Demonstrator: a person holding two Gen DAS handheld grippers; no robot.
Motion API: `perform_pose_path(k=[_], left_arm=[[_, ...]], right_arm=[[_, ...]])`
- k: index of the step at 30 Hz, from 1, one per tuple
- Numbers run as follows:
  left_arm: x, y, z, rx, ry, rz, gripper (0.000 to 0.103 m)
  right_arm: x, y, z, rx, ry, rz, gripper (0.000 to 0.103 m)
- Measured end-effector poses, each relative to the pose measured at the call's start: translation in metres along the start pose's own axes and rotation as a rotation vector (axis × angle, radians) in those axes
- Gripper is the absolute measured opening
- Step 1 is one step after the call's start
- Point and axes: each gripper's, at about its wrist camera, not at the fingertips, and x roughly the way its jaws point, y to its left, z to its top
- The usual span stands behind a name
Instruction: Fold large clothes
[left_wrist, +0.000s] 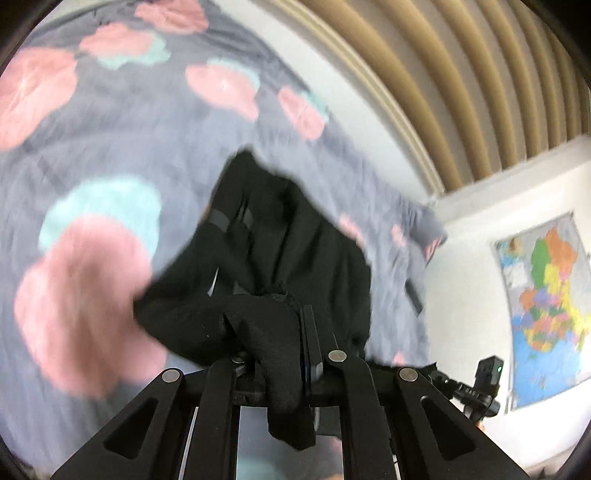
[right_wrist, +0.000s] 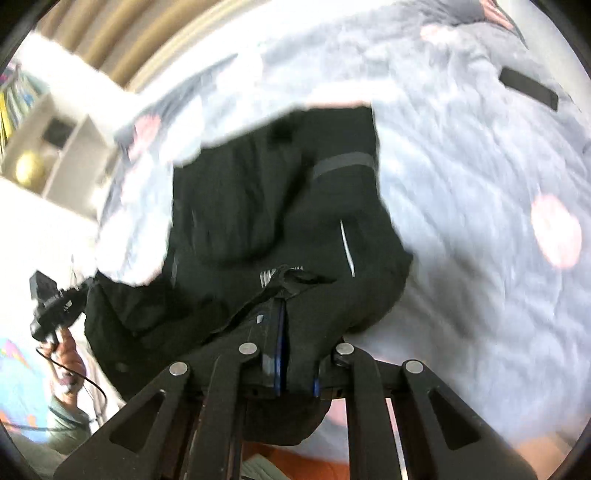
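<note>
A large black garment (left_wrist: 280, 236) with grey stripes hangs over the bed. My left gripper (left_wrist: 284, 332) is shut on its black cloth, which bunches between the fingers and drapes down over them. In the right wrist view the same black garment (right_wrist: 266, 206) hangs from my right gripper (right_wrist: 284, 314), which is shut on its edge. Both grippers hold it lifted above the grey bed cover (left_wrist: 110, 147). The left gripper (right_wrist: 51, 306) also shows at the left of the right wrist view.
The grey bed cover (right_wrist: 480, 184) has pink and teal blotches. A ribbed tan headboard (left_wrist: 461, 92) stands behind the bed. A coloured map (left_wrist: 546, 306) hangs on the white wall. A white shelf (right_wrist: 55, 147) holds a yellow ball (right_wrist: 29, 170).
</note>
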Motion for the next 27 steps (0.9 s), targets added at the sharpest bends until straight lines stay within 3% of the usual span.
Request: perform_pose_path(k=[6, 11, 14, 16, 19, 23, 27], left_arm=[[0.033, -0.035, 0.092, 0.028, -0.106, 0.015, 0.013], [0.102, -0.040, 0.142, 0.039, -0.089, 0.146, 0.014], [0.168, -0.024, 0.159, 0.043, -0.028, 0.259, 0.015], [0.214, -0.003, 0.166, 0.015, 0.041, 0.333, 0.017], [0.257, 0.026, 0.162, -0.032, 0.114, 0.369, 0.018], [0.273, 0.041, 0.158, -0.040, 0.140, 0.347, 0.018], [0.276, 0.046, 0.161, -0.023, 0.184, 0.323, 0.019]], right_arm=[[-0.004, 0.007, 0.104, 0.001, -0.118, -0.015, 0.015], [0.035, 0.002, 0.181, 0.079, -0.113, -0.014, 0.018], [0.092, -0.016, 0.215, 0.167, -0.047, -0.048, 0.021], [0.128, -0.028, 0.227, 0.201, -0.008, -0.080, 0.022], [0.185, -0.046, 0.236, 0.242, 0.076, -0.119, 0.024], [0.235, -0.058, 0.240, 0.256, 0.151, -0.120, 0.025], [0.257, -0.062, 0.243, 0.245, 0.182, -0.124, 0.025]])
